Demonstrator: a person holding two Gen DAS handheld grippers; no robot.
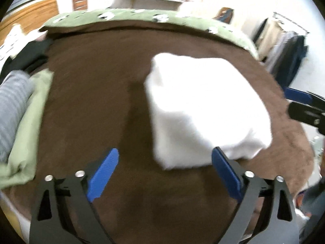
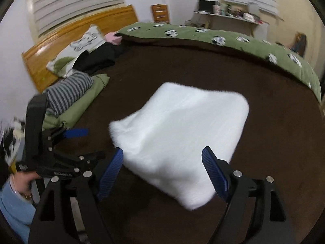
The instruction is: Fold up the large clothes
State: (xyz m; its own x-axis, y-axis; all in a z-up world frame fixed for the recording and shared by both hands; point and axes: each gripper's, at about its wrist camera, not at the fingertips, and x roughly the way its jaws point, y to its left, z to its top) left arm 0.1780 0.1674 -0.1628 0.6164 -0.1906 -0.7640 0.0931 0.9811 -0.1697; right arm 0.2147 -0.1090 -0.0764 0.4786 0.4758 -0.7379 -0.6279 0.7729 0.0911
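Left wrist view has the left gripper [image 1: 165, 174] with its jaws spread wide and empty, the near corner of the white garment [image 1: 203, 109] lying just ahead of them and toward the right-hand jaw, on the brown blanket [image 1: 91, 81] of the bed. From the right wrist, the right gripper [image 2: 162, 174] also stands with jaws apart, holding nothing, the garment's near edge between and just beyond them. The garment already looks folded into a thick square, so folding seems nearly or fully done. Next likely comes either a last fold or carrying it to the pile of folded clothes [image 2: 69, 95] off beyond the left jaws; both call for closing on an edge through all layers.
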